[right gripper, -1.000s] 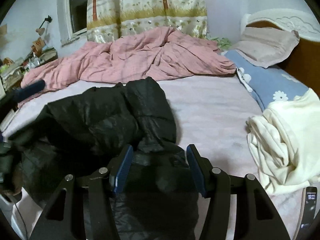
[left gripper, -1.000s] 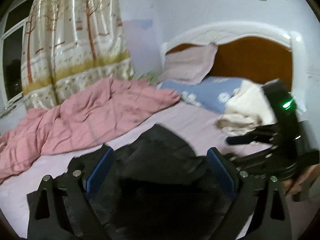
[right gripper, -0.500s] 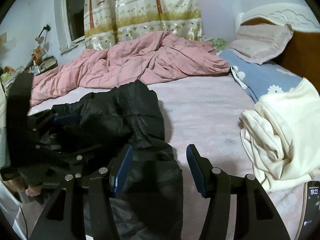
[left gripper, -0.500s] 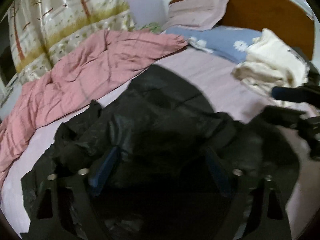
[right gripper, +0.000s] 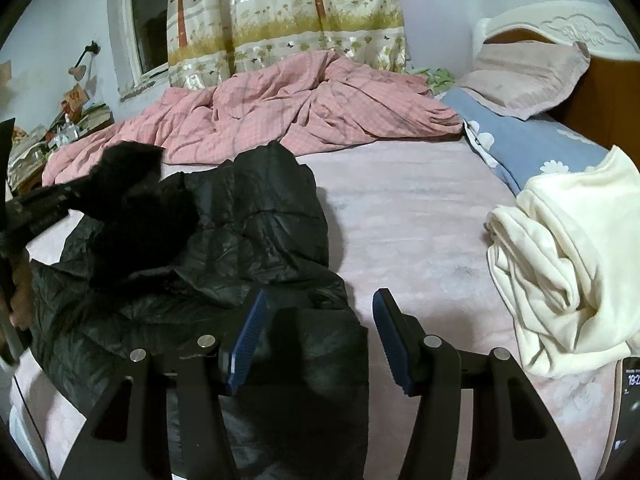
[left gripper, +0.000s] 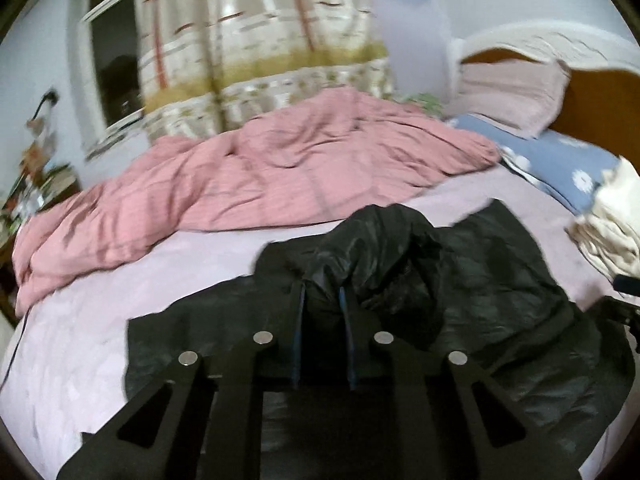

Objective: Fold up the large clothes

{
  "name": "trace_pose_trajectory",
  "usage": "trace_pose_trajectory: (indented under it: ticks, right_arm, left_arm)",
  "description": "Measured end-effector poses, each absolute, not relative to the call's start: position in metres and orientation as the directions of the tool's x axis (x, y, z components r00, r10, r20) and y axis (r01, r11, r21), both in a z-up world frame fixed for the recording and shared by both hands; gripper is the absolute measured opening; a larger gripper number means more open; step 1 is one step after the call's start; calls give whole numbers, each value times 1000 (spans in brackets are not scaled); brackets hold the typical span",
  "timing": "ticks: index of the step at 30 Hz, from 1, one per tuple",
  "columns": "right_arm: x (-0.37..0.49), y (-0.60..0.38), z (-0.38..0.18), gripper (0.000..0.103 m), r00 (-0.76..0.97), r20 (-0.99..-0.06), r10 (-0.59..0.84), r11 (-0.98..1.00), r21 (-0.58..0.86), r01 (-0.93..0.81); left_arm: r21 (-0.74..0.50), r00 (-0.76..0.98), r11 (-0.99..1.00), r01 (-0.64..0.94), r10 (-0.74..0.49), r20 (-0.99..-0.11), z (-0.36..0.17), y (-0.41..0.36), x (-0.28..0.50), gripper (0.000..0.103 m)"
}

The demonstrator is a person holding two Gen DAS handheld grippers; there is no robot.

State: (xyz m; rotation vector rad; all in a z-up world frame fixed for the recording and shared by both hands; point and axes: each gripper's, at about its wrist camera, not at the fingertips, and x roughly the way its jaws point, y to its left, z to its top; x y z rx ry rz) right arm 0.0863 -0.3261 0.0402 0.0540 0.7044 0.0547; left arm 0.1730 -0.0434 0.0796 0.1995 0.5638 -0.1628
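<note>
Left tool [left gripper: 322, 300] now clamps black jacket [left gripper: 472, 272] fold, previously wide; right tool [right gripper: 318, 336] wide, empty, over jacket hem

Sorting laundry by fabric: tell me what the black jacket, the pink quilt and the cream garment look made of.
Black jacket: thin synthetic shell, likely nylon or polyester, padded; slight sheen, stitched quilting, crinkles.
Pink quilt: matte woven cloth, probably cotton; faint check pattern, soft rumpled folds.
Cream garment: soft matte knit or fleece, perhaps; thick rounded folds, no shine.
</note>
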Motion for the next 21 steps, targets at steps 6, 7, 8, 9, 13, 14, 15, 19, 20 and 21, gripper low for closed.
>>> trace_pose_trajectory:
  ticks: [6,7,8,9,13,14,15,19,20,21]
  right_arm:
    - [93,-311,47,58,762,-642,80,997,38,-73]
    - [95,-308,49,58,761,-643,82,996,34,-79]
    - [98,-304,51,58,760,-644,84,996,28,-86]
    - [102,-300,54,58,760,-644,87,995,19,-98]
    - [122,-277,60,58,739,-660,131,985,4,-172]
    - [131,-272,60,58,715,-677,175,977,32,-209]
    - [137,-269,59,58,688,-692,217,969,67,-238]
    - [180,-258,44,55,574,-754,320,943,198,-266]
    - [186,-254,41,52,577,-762,295,950,171,-260]
    - [196,-249,37,47,581,-770,263,956,128,-263]
  left_arm:
    - [-6,792,979,203,-168,-587,71,20,176,23]
    - [-16,790,980,199,-170,-589,68,28,176,30]
    - [-17,791,981,194,-166,-589,65,33,175,44]
    - [-20,790,981,195,-169,-589,62,37,174,51]
    - [-57,759,975,214,-202,-619,49,43,180,64]
    - [-51,753,977,206,-192,-629,45,43,184,64]
    - [-38,747,980,193,-172,-642,41,43,188,64]
    - [39,683,995,97,-38,-729,23,50,218,64]
    - [37,682,996,81,-28,-731,21,54,222,64]
    - [43,681,997,60,-9,-732,19,59,227,64]
